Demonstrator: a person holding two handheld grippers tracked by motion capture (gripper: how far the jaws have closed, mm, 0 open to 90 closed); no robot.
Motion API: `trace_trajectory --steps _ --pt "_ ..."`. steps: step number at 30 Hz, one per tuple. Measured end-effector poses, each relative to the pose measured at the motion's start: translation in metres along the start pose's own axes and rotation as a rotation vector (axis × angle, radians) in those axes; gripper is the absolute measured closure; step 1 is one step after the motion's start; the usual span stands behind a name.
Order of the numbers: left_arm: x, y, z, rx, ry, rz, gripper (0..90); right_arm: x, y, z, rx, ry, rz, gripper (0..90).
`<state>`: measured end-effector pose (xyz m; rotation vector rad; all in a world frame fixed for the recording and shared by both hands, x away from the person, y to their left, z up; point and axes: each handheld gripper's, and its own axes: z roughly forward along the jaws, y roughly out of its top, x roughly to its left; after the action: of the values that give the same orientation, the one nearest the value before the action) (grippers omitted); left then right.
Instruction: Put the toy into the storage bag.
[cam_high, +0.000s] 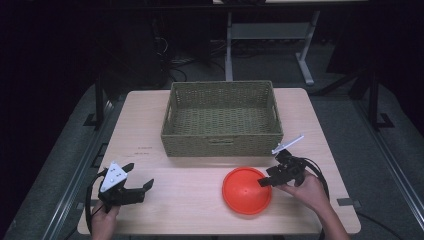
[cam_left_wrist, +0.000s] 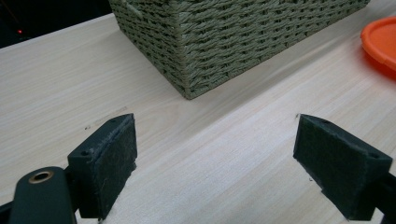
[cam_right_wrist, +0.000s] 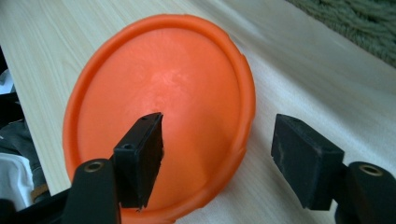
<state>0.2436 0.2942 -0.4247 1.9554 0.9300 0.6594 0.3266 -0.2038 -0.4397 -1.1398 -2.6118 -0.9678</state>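
Woven fibre basket (cam_high: 222, 119); smooth plastic dish (cam_right_wrist: 163, 112); pale wood-grain table (cam_high: 195, 205).

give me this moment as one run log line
left gripper: open, empty, over table | right gripper: open, jaws straddling frisbee rim | basket: empty

Orange round disc (cam_high: 246, 190) with raised rim, lying flat on the light wooden desk (cam_high: 165, 200), just in front of the woven olive-green basket (cam_high: 222, 119), toward its right end. Basket upright, open-topped, rectangular, at the desk's far middle.
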Motion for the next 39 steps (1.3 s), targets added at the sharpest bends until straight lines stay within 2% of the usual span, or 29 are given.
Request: trace_trajectory --steps 8,16,21,25,31,34,38,39 --pt "-0.001 0.000 0.001 0.008 -0.004 0.006 12.9 -0.004 -0.010 0.006 0.023 0.017 0.018 41.9" --pt "-0.001 0.001 0.001 0.004 -0.003 0.009 12.9 -0.004 -0.010 0.013 0.036 0.044 0.022 49.6" --pt "-0.001 0.001 0.002 0.003 -0.003 0.005 12.8 -0.003 -0.007 0.015 0.037 0.035 0.015 52.8" --pt "-0.001 0.001 0.002 0.005 -0.002 0.013 12.9 -0.003 -0.005 0.016 0.041 0.019 0.007 59.7" --pt "-0.001 0.002 0.003 0.001 -0.002 0.013 12.9 -0.001 0.000 0.011 0.012 0.020 0.007 70.8" --pt "-0.002 0.002 0.003 0.000 -0.003 0.012 12.9 0.000 0.002 0.010 0.021 0.019 0.017 73.6" --pt "-0.002 0.002 0.003 -0.001 -0.002 0.020 12.9 0.002 0.006 0.001 -0.035 0.074 0.044 80.2" --pt "-0.002 0.003 0.004 -0.002 -0.003 0.019 12.9 0.004 0.008 -0.001 -0.045 0.067 0.035 80.8"
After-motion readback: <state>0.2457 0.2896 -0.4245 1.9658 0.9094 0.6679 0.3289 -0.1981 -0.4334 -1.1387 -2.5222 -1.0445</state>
